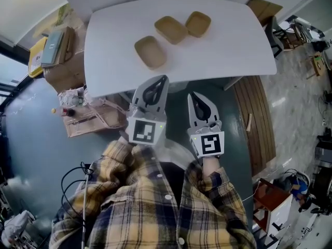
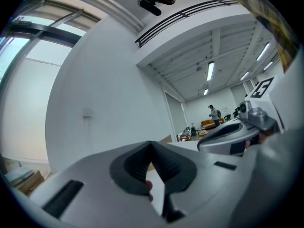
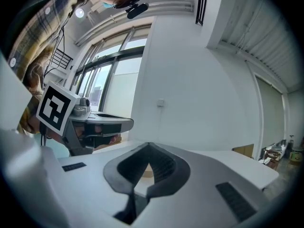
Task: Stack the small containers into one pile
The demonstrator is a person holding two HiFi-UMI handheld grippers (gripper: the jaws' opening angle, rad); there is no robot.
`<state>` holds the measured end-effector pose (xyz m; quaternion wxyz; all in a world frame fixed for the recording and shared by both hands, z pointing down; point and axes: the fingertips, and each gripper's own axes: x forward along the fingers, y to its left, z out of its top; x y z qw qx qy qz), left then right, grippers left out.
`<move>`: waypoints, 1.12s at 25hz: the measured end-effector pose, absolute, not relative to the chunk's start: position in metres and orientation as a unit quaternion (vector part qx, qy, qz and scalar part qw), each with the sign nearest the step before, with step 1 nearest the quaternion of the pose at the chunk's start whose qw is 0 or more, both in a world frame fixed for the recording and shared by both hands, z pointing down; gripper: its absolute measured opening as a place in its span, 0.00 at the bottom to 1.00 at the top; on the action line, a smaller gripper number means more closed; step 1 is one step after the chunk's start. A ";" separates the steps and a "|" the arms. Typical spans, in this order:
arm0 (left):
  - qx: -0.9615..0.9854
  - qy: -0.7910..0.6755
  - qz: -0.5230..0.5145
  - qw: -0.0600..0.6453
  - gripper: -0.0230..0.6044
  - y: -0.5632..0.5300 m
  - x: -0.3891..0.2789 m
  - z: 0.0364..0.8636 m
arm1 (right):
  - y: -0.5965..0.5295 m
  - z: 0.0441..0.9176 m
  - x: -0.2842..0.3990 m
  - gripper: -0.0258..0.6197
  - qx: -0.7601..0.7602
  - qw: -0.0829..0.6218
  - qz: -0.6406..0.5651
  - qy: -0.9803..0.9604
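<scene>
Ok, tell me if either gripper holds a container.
No, the left gripper and right gripper are shut and empty, while all three containers sit on the table.

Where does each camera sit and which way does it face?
Head view: on the person's head, facing steeply down at the white table with three containers; left tongs, right tongs and plaid sleeves show.
Left gripper view: on the left tongs, facing level toward a white wall; right tongs show at its right.
Right gripper view: on the right tongs, facing the white wall and windows; left tongs show at its left.
Shared: all three show both tongs, shut.
</scene>
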<state>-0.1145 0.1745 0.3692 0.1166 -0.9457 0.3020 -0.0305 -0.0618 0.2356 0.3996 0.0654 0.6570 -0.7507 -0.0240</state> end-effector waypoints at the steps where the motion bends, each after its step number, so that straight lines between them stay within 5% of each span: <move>1: -0.946 0.301 -0.033 0.115 0.06 0.164 -0.108 0.371 | 0.225 0.401 -0.056 0.06 0.658 0.064 -0.022 -0.750; 14: -0.950 0.294 -0.038 0.102 0.06 -0.010 -0.022 0.370 | 0.046 0.396 0.025 0.06 0.657 0.078 -0.013 -0.750; 28: -0.944 0.317 -0.069 0.069 0.06 -0.096 -0.014 0.400 | -0.052 0.421 0.056 0.06 0.630 0.111 0.008 -0.769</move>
